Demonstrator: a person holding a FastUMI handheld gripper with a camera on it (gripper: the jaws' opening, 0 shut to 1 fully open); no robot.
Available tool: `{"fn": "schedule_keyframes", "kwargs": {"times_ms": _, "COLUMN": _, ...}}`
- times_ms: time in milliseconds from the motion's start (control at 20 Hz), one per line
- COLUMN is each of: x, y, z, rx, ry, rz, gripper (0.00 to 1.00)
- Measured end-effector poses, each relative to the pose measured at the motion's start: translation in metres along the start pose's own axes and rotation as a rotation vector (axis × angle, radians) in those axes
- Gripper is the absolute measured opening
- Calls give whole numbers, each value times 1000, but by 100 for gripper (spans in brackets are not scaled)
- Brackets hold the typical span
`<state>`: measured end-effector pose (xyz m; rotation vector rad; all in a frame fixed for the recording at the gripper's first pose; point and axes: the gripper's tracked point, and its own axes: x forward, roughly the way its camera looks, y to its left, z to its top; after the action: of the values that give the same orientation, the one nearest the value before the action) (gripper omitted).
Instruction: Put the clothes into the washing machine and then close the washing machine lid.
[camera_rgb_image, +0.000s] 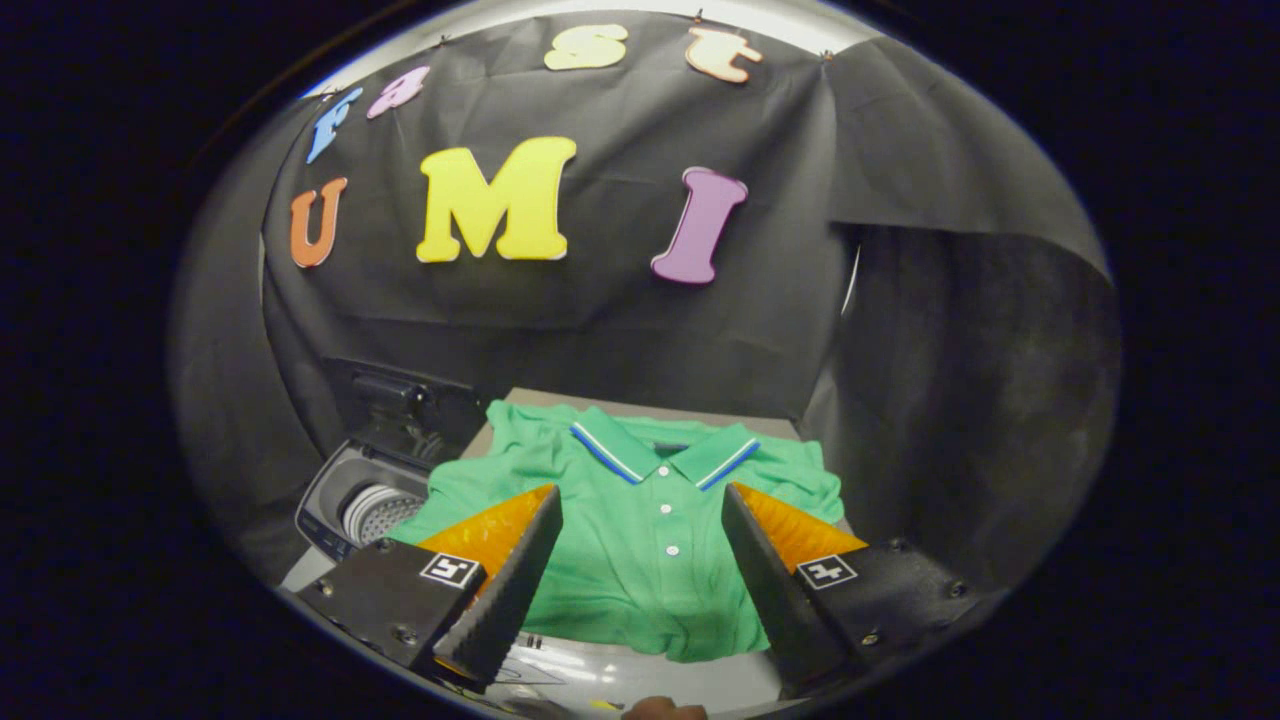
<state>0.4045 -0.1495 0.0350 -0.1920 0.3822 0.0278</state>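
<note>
Green polo shirt (640, 540) lay flat and spread on the desk (690, 680), collar away from me, buttons up, its lower hem toward the fingers. I had the gripper (640, 505) above the shirt's middle, fingers spread wide, nothing held, the placket showing in the gap between them. Left finger (505, 590) and right finger (765, 585) both sat over fabric; couldn't tell if the tips touched it.

Washing machine (365, 505) stood to the left of the shirt, lid (400, 405) propped up at the back, drum (380, 512) open and visible. The shirt's left sleeve reached close to its rim.

Risks as I judged them: a flat pinch on spread cloth could catch just the top layer, so the shirt would slip out mid-lift. Grabbing dead centre would leave sleeves and hem trailing; they could drape over the tub rim and stop the lid closing. The lid itself looked close to the carry path, easy to knock.
</note>
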Motion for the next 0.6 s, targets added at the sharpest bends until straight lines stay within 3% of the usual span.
{"fn": "schedule_keyframes", "kwargs": {"times_ms": 100, "x": 34, "y": -3, "z": -13, "rx": -11, "ry": 56, "rz": -10, "gripper": 100}}
{"fn": "schedule_keyframes", "kwargs": {"times_ms": 300, "x": 57, "y": -11, "z": -38, "rx": -25, "ry": 128, "rz": -22, "gripper": 100}}
{"fn": "schedule_keyframes", "kwargs": {"times_ms": 600, "x": 59, "y": -11, "z": -42, "rx": 120, "ry": 143, "rz": 45, "gripper": 100}}
